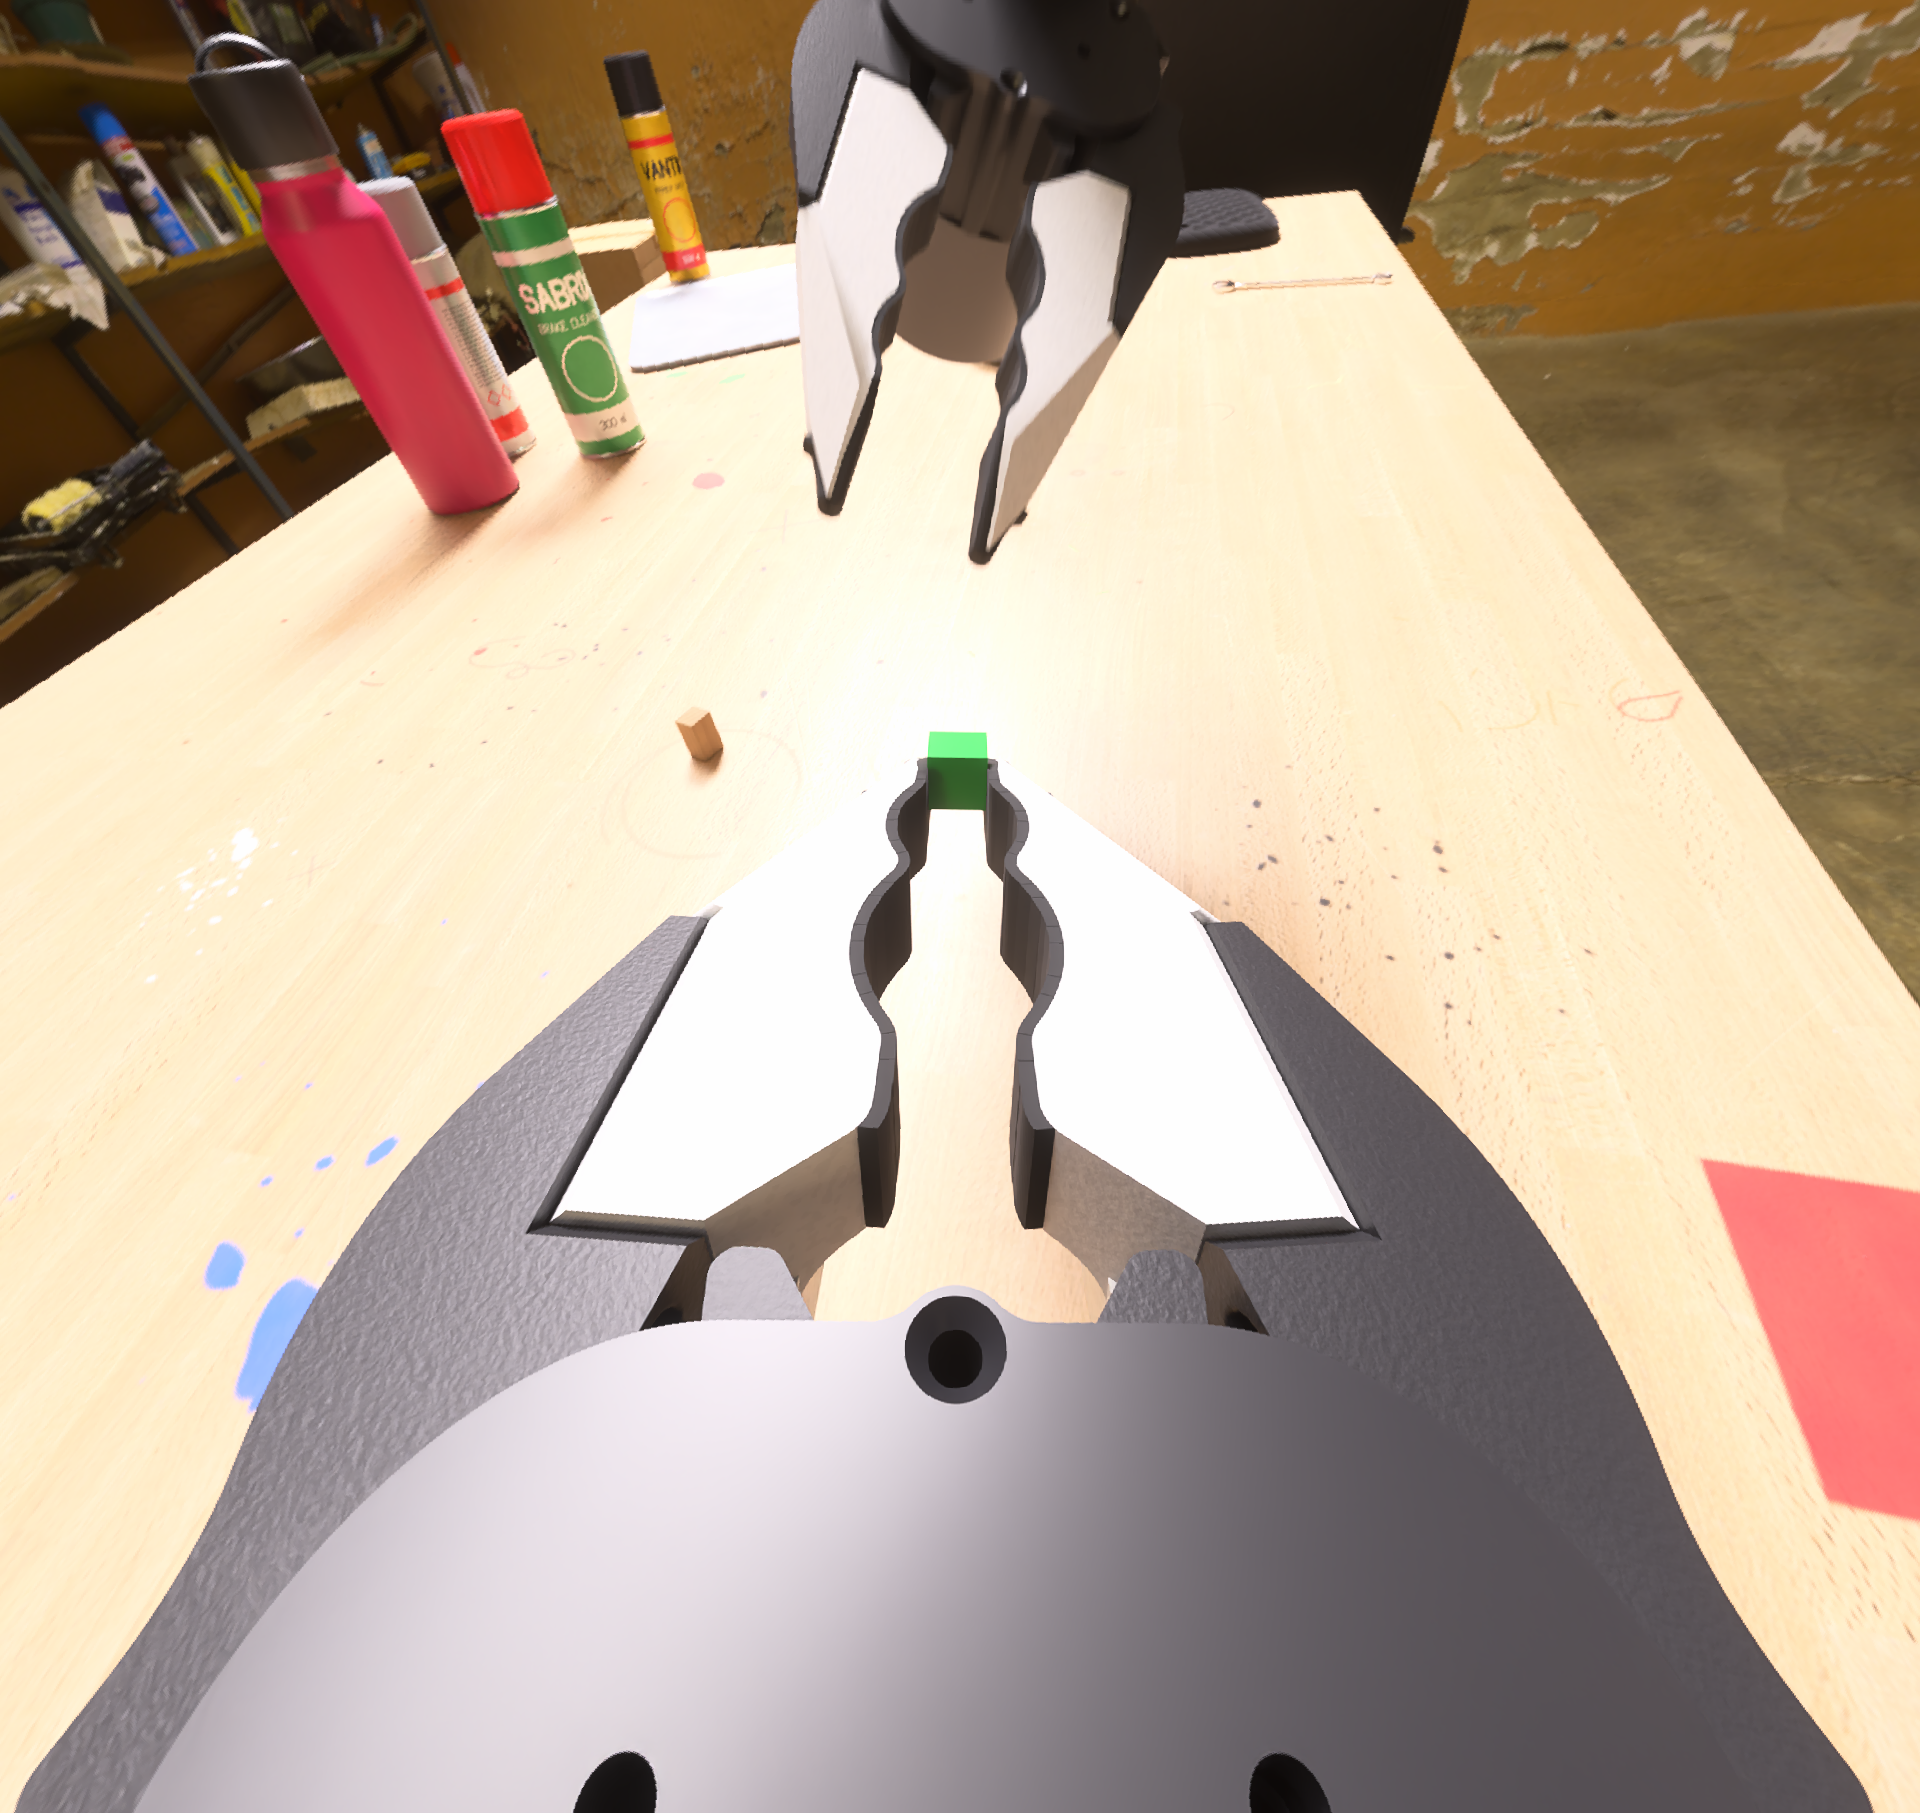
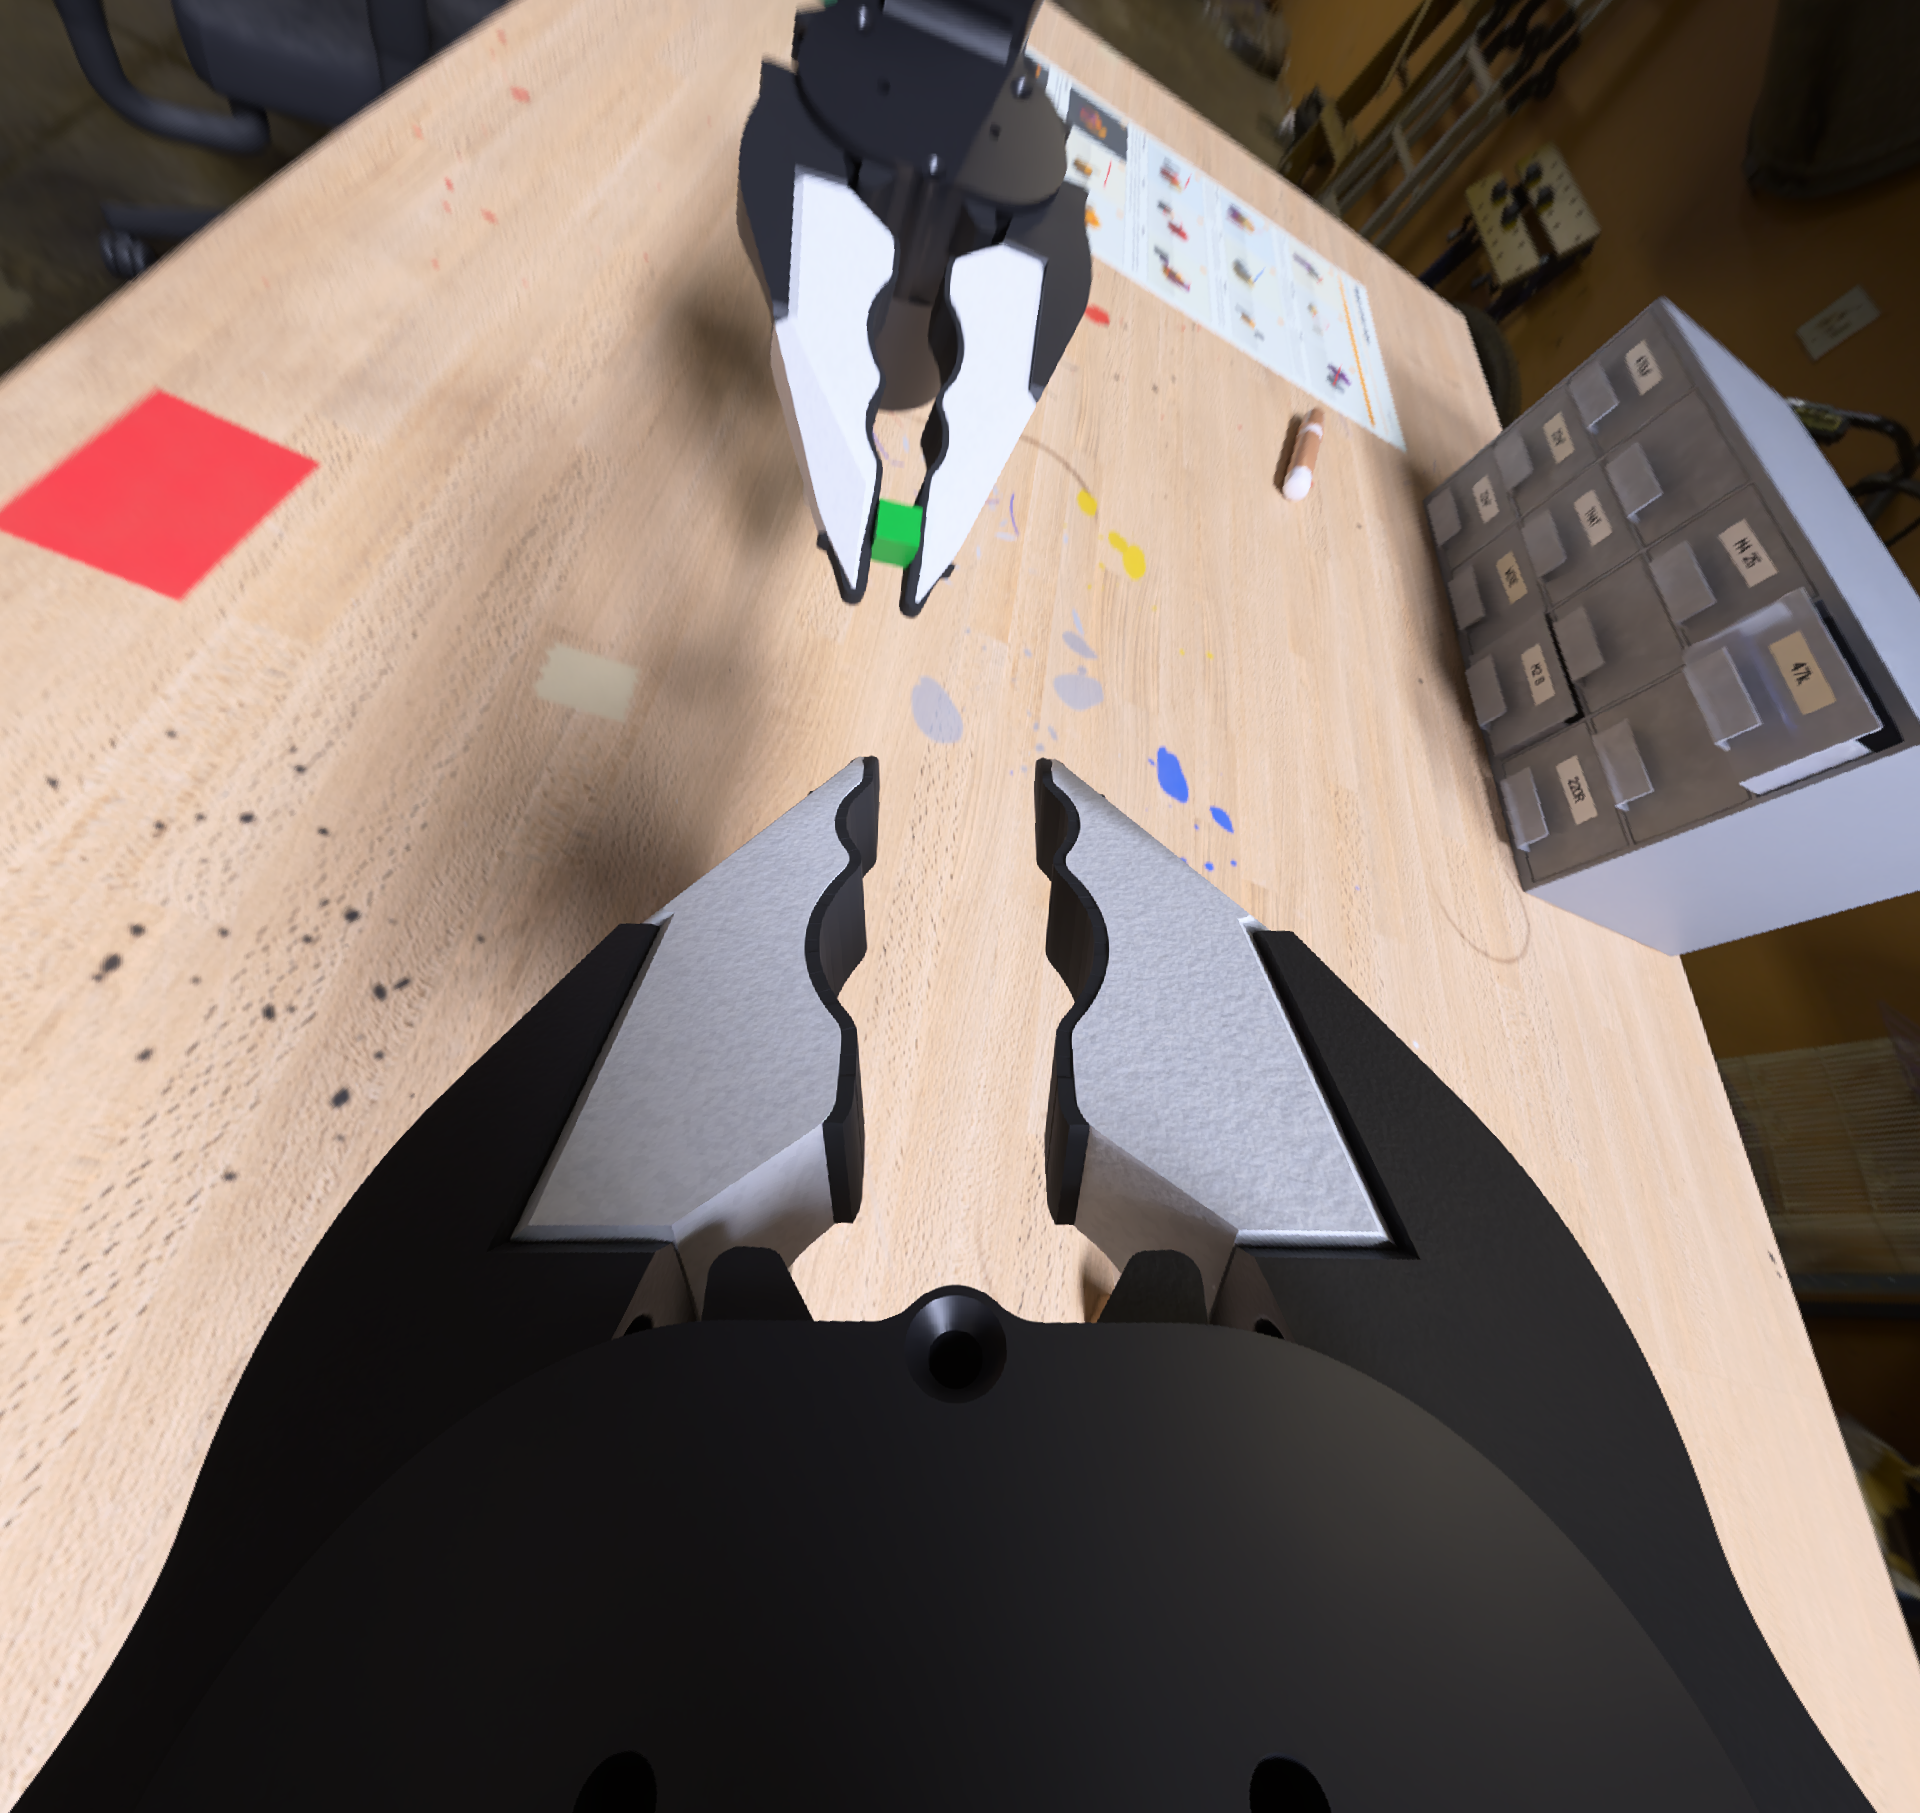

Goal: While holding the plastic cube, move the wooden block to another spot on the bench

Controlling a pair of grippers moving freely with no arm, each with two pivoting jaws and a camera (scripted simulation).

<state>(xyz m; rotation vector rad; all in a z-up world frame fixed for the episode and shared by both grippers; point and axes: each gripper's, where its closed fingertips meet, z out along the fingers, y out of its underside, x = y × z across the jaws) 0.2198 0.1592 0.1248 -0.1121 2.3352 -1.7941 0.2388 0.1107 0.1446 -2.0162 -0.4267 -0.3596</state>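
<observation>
My left gripper (image 1: 956, 776) is shut on a small green plastic cube (image 1: 956, 771) at its fingertips, just above the light wooden bench (image 1: 1351, 724). The right wrist view shows the same grip from the front, with the cube (image 2: 896, 532) in the left gripper (image 2: 883, 600). A small tan wooden block (image 1: 699, 735) stands on the bench to the left of the cube, apart from both grippers. My right gripper (image 2: 956, 766) is open and empty. It hangs above the bench facing the left one, and it also shows in the left wrist view (image 1: 904, 529).
A pink bottle (image 1: 364, 309), spray cans (image 1: 551, 288), a grey mat (image 1: 717, 314) and a wrench (image 1: 1299, 283) stand at the far end. A red patch (image 2: 156, 490) marks the bench. A drawer cabinet (image 2: 1683, 620), a printed sheet (image 2: 1226, 257) and a brown stick (image 2: 1304, 454) lie on the other side.
</observation>
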